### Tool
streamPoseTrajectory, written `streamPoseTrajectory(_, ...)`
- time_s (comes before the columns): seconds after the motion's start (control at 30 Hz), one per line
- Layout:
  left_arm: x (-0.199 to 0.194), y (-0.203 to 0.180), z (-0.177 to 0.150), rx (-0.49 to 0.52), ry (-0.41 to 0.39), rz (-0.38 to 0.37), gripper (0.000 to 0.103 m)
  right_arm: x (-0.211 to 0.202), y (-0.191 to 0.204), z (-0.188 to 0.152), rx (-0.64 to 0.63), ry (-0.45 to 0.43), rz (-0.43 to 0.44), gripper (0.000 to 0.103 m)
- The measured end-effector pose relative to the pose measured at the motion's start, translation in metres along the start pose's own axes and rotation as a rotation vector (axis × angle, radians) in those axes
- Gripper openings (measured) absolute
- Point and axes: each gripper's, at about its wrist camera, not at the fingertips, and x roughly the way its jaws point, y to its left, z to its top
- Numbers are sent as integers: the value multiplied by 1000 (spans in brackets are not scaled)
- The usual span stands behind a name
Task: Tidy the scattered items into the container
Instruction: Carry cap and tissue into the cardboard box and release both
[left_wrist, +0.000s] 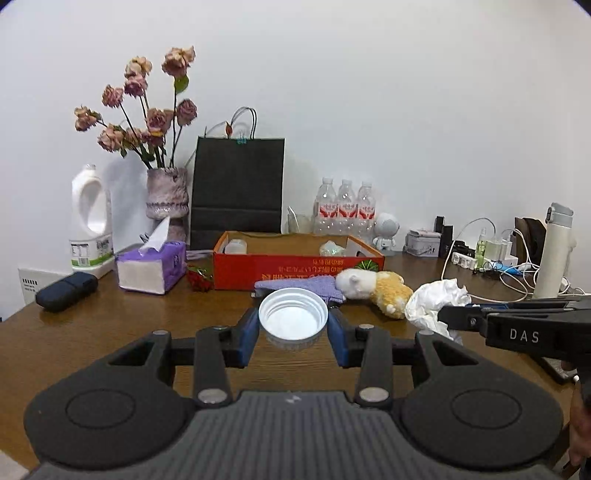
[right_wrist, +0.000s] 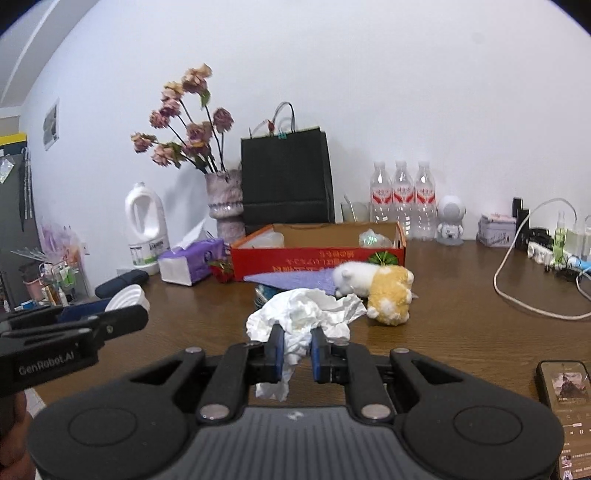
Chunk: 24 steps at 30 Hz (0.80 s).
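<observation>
While the white lid (left_wrist: 293, 319) was clamped between the blue pads (left_wrist: 246, 334) of the left gripper (left_wrist: 293, 332), the crumpled tissue (right_wrist: 306, 317) was pinched in the nearly closed right gripper (right_wrist: 297, 354), both held above the table (left_wrist: 129, 332). Farther off, the red box (left_wrist: 299, 266) stood open behind the purple cloth (left_wrist: 303, 286) and the plush toy (left_wrist: 373, 290). Each load would best be carried clear over the near wall and released only once well inside.

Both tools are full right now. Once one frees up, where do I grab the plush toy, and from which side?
Probably the yellow body of the plush toy, coming from above with jaws across its width. It lies on its side on the table, its white head resting on the purple cloth, so the body is clearer.
</observation>
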Motion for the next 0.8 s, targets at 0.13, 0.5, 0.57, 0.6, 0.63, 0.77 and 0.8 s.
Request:
streamPoseTrajectory(0.13,-12,6,1,-11,-26,13,41,-11,10,1,-13,-47,-3,13)
streamPoseTrajectory(0.5,49,19,30,-20,-52,-15,41,35,-3,32,-7,-72,-3,14)
streamPoseTrajectory(0.57,81,21,47,13,-80,-7,41,61,-13,54,6,-68,11,14)
streamPoseTrajectory(0.6,101,22,58,33,-85,-3,41,77,-19,67,17,-63,25,14)
streamPoseTrajectory(0.63,124,23,70,45,-78,-2,41,94,-26,80,30,-63,35,14)
streamPoseTrajectory(0.77,225,31,117,61,-4,-3,41,184,-60,140,74,-14,41,14)
streamPoseTrajectory(0.8,254,31,127,79,17,-5,41,211,-70,156,98,15,50,14)
